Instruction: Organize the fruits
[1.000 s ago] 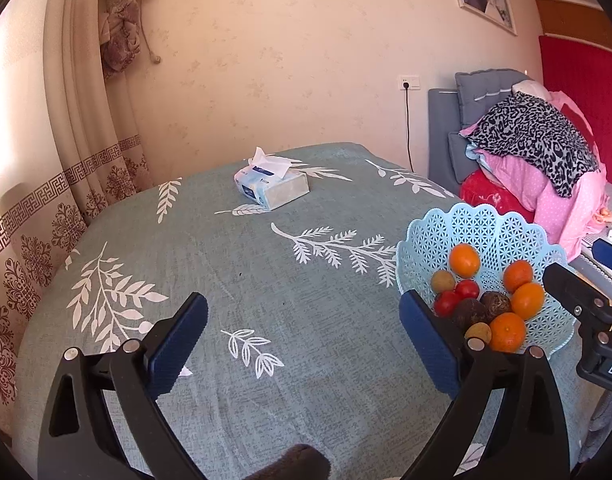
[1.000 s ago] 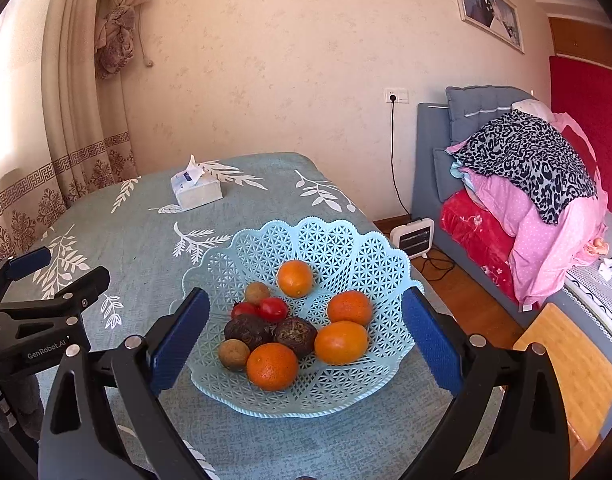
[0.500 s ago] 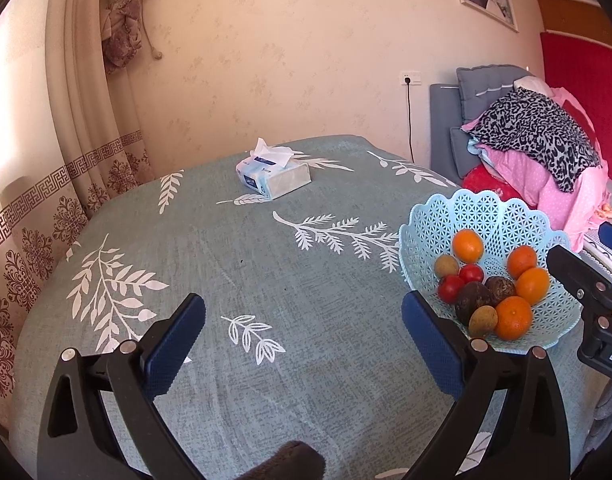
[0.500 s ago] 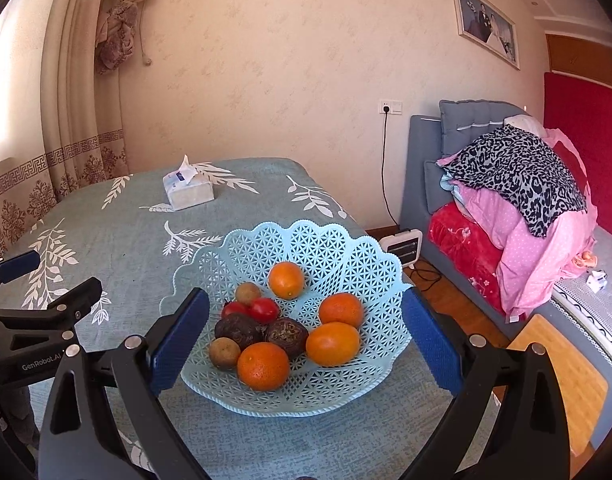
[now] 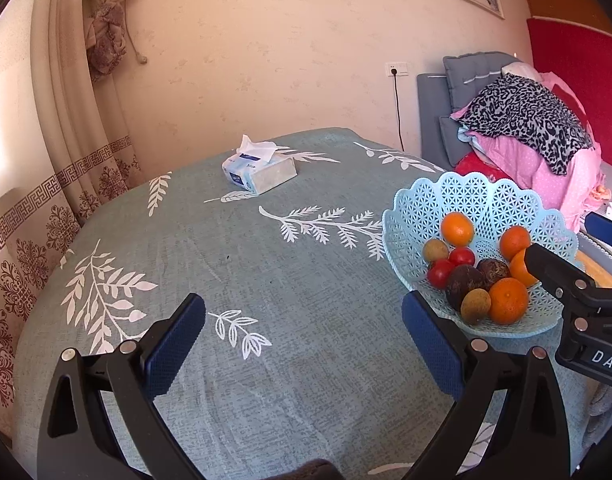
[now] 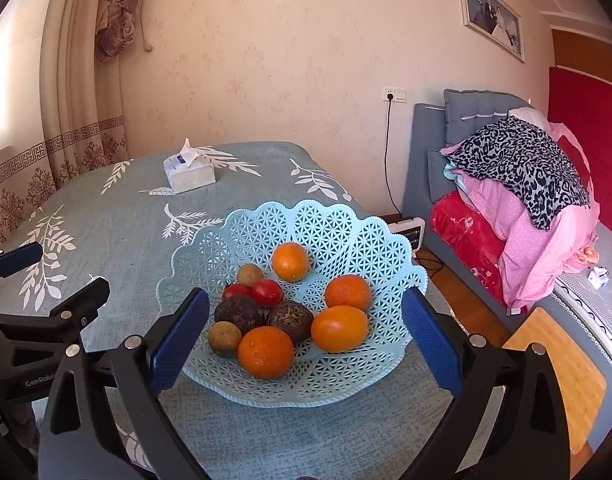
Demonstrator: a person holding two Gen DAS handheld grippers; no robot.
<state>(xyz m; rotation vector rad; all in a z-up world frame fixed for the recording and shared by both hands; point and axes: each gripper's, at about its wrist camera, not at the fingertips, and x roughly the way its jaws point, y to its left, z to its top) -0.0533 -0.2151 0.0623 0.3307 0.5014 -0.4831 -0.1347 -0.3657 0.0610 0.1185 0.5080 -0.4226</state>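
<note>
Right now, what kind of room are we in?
Most likely a bedroom in someone's home. There's a grey padded headboard with pink bedding piled against it, tied-back curtains by a window, and a framed photo on the wall. A blue fruit basket sits on a leaf-print tablecloth.

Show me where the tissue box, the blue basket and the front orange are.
tissue box (image 6: 190, 176), right wrist view, its side face.
blue basket (image 6: 330, 224), right wrist view, back wall.
front orange (image 6: 265, 352), right wrist view, centre of peel.

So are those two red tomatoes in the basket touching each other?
Touching. The right wrist view shows the tomatoes pressed side by side in the basket, no gap between them.
</note>
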